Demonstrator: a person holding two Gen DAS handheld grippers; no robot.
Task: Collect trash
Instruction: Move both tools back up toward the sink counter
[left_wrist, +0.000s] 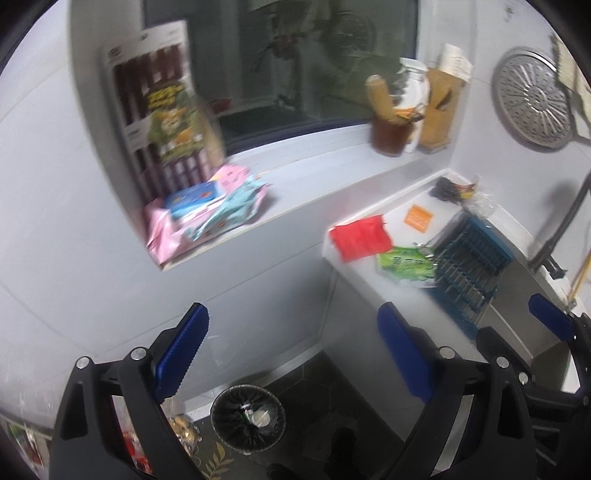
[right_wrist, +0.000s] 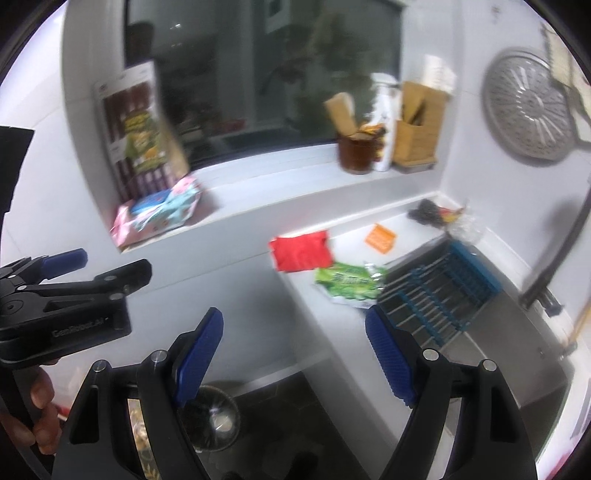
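On the white counter beside the sink lie a red wrapper (left_wrist: 360, 238) (right_wrist: 301, 251), a green snack wrapper (left_wrist: 406, 264) (right_wrist: 349, 282), a small orange packet (left_wrist: 418, 218) (right_wrist: 378, 238) and a dark crumpled bundle with clear plastic (left_wrist: 454, 188) (right_wrist: 436, 214). A round bin with a black liner (left_wrist: 248, 417) (right_wrist: 212, 417) stands on the dark floor below. My left gripper (left_wrist: 295, 354) (right_wrist: 99, 267) is open and empty, out in front of the counter's end. My right gripper (right_wrist: 295, 356) is open and empty too, short of the green wrapper.
The window sill (left_wrist: 314, 177) holds a tall snack box (left_wrist: 162, 107), pink and blue packs (left_wrist: 207, 206), a brown cup (left_wrist: 388, 136) and a wooden holder (left_wrist: 439, 110). A blue rack (left_wrist: 472, 266) spans the sink. A metal strainer (left_wrist: 533, 98) hangs on the wall.
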